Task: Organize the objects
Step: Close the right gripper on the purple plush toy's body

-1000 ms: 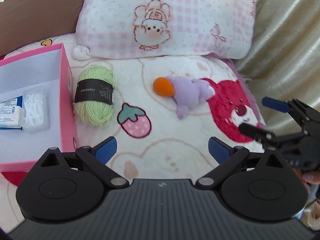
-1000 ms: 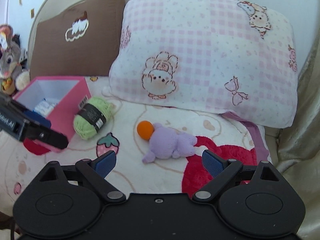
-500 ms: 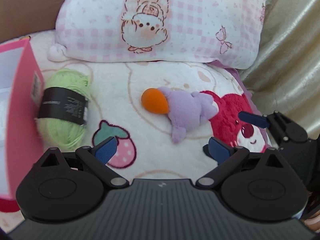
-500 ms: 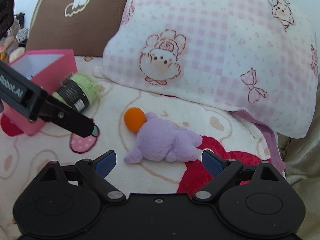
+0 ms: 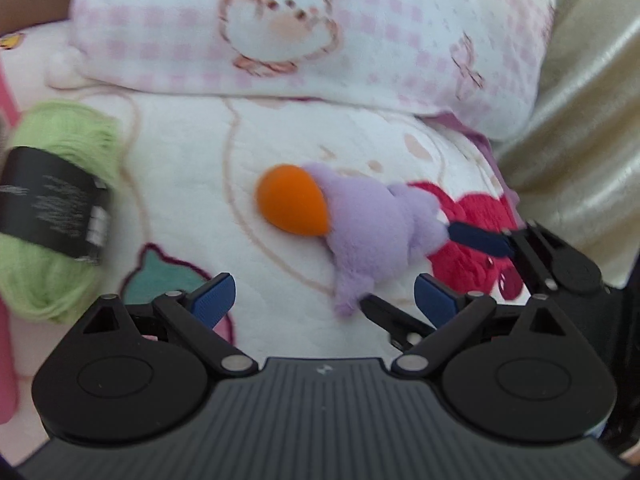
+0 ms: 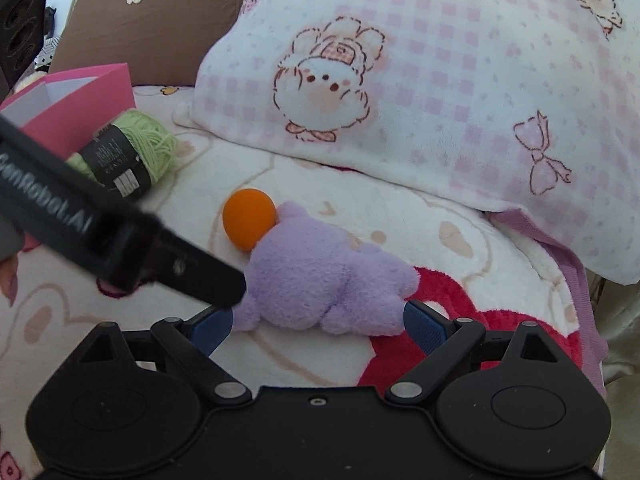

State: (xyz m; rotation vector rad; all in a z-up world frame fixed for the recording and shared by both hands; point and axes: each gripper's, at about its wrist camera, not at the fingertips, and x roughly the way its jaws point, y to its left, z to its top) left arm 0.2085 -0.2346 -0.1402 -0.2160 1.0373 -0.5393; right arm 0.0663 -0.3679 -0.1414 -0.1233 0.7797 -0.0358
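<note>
A purple plush toy (image 5: 372, 228) with an orange nose lies on the cartoon blanket (image 5: 248, 160); it also shows in the right wrist view (image 6: 320, 280). My right gripper (image 6: 318, 326) is open, its fingers on either side of the plush's near end; it shows at the plush's right in the left wrist view (image 5: 424, 272). My left gripper (image 5: 324, 300) is open and empty, just in front of the plush; its body (image 6: 100, 232) crosses the right wrist view. A green yarn ball (image 5: 52, 208) with a black label lies at the left, also seen in the right wrist view (image 6: 132, 152).
A pink box (image 6: 80, 108) stands behind the yarn at the left. A pink checked pillow (image 6: 420, 92) and a brown pillow (image 6: 152, 20) lie at the back. A beige curtain (image 5: 580, 120) hangs at the right. A black speaker (image 6: 20, 20) stands at the far left.
Both grippers have moved in toward the purple plush. The left one swung right, away from the pink box. The right gripper's fingers now straddle the plush.
</note>
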